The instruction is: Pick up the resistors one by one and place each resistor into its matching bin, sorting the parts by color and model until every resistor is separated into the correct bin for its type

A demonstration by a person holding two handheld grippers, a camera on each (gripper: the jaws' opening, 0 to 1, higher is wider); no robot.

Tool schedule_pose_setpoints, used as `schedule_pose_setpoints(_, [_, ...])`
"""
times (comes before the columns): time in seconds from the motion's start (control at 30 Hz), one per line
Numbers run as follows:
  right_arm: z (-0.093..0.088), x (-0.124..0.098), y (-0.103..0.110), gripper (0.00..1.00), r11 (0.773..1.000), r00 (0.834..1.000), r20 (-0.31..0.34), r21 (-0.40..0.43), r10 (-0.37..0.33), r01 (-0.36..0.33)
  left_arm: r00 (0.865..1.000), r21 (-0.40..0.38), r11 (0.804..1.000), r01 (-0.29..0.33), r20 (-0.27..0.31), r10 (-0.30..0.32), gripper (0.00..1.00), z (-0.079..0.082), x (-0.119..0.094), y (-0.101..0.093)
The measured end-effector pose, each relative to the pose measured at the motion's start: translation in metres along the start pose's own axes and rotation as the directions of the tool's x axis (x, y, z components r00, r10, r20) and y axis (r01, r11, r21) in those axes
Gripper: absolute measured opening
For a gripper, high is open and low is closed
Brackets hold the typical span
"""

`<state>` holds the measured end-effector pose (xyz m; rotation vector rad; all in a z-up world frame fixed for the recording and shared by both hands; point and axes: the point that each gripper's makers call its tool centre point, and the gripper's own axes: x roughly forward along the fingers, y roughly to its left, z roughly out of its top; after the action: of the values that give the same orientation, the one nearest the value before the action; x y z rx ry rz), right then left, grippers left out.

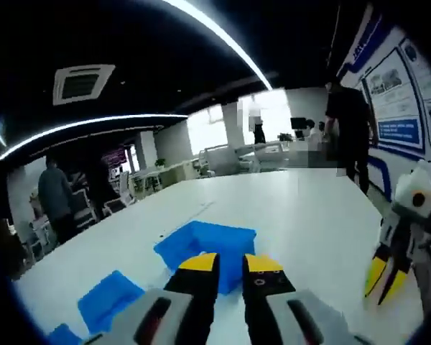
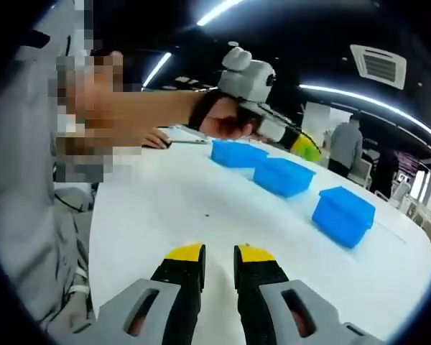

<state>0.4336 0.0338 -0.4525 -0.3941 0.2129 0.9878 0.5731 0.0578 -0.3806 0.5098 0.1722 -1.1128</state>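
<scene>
Both claws hang narrow and empty, the left claw (image 1: 230, 263) nearest the blue bins (image 1: 206, 248) just ahead (no resistor I can spot), right claw (image 2: 220, 253) further back over bare table (image 2: 165, 208).

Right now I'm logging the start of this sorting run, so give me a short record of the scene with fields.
surface: white table
bins: three blue bins in a row on the table
resistors: none discernible; one tiny dark speck on the table, unclear what
left hand-held gripper: above the table, nearly closed, empty, a blue bin just beyond its tips
right hand-held gripper: above the table, small gap, empty
background: people standing in an office
</scene>
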Motion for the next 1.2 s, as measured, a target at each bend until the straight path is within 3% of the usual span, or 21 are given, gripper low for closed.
schedule_pose_setpoints(0.03, [0.001,-0.001,-0.001,0.19,1.000,1.000,0.004,-0.001,-0.002,0.002,0.998,0.067,0.997,0.038,-0.060,-0.034,0.16,-0.010,-0.004,-0.008])
schedule_pose_setpoints(0.07, [0.001,-0.002,-0.002,0.19,1.000,1.000,0.005,0.000,-0.005,0.005,0.989,0.121,0.990,0.078,-0.137,-0.062,0.16,-0.022,-0.008,-0.016])
schedule_pose_setpoints(0.13, [0.001,-0.004,-0.005,0.18,1.000,1.000,0.007,0.001,-0.025,0.025,0.966,0.175,0.972,0.158,-0.231,-0.115,0.16,-0.037,-0.014,-0.030])
schedule_pose_setpoints(0.17, [0.002,-0.005,-0.007,0.18,0.999,0.999,0.017,0.004,-0.037,0.036,0.934,0.225,0.942,0.250,-0.312,-0.173,0.16,-0.050,-0.021,-0.044])
schedule_pose_setpoints(0.2, [0.003,-0.007,-0.008,0.18,0.999,0.998,0.028,0.007,-0.048,0.048,0.909,0.258,0.910,0.325,-0.351,-0.226,0.15,-0.057,-0.028,-0.057])
schedule_pose_setpoints(0.3, [0.005,-0.009,-0.010,0.18,0.998,0.997,0.044,0.021,-0.063,0.062,0.848,0.286,0.823,0.490,-0.373,-0.376,0.13,-0.063,-0.045,-0.092])
schedule_pose_setpoints(0.37, [0.003,-0.008,-0.010,0.19,0.998,0.997,0.037,0.021,-0.061,0.060,0.774,0.237,0.773,0.589,-0.441,-0.454,0.13,-0.073,-0.060,-0.112])
schedule_pose_setpoints(0.5, [-0.003,-0.007,-0.006,0.19,0.999,0.999,0.022,0.025,-0.047,0.046,0.698,0.196,0.733,0.651,-0.534,-0.477,0.13,-0.087,-0.069,-0.124])
schedule_pose_setpoints(0.67, [-0.005,-0.007,-0.006,0.18,0.999,0.999,0.019,0.027,-0.040,0.039,0.664,0.160,0.721,0.674,-0.559,-0.496,0.13,-0.093,-0.064,-0.127])
schedule_pose_setpoints(0.83, [-0.008,-0.008,-0.009,0.18,0.998,0.999,0.021,0.034,-0.044,0.043,0.651,0.163,0.707,0.688,-0.569,-0.503,0.13,-0.091,-0.056,-0.126])
schedule_pose_setpoints(0.9, [-0.009,-0.009,-0.009,0.18,0.998,0.999,0.031,0.058,-0.038,0.036,0.656,0.181,0.706,0.685,-0.574,-0.490,0.13,-0.089,-0.051,-0.122])
schedule_pose_setpoints(0.93, [-0.008,-0.009,-0.009,0.18,0.997,0.999,0.039,0.068,-0.035,0.032,0.652,0.176,0.706,0.686,-0.579,-0.490,0.13,-0.088,-0.050,-0.122])
schedule_pose_setpoints(1.13, [-0.005,-0.009,-0.011,0.18,0.996,0.997,0.060,0.083,-0.038,0.033,0.606,0.156,0.672,0.724,-0.607,-0.513,0.11,-0.094,-0.048,-0.123])
schedule_pose_setpoints(1.17, [-0.003,-0.009,-0.011,0.18,0.995,0.997,0.074,0.097,-0.035,0.027,0.608,0.155,0.674,0.722,-0.607,-0.511,0.11,-0.093,-0.047,-0.123])
schedule_pose_setpoints(1.2, [-0.002,-0.009,-0.012,0.18,0.995,0.996,0.079,0.101,-0.034,0.026,0.601,0.149,0.669,0.729,-0.608,-0.519,0.11,-0.093,-0.048,-0.123])
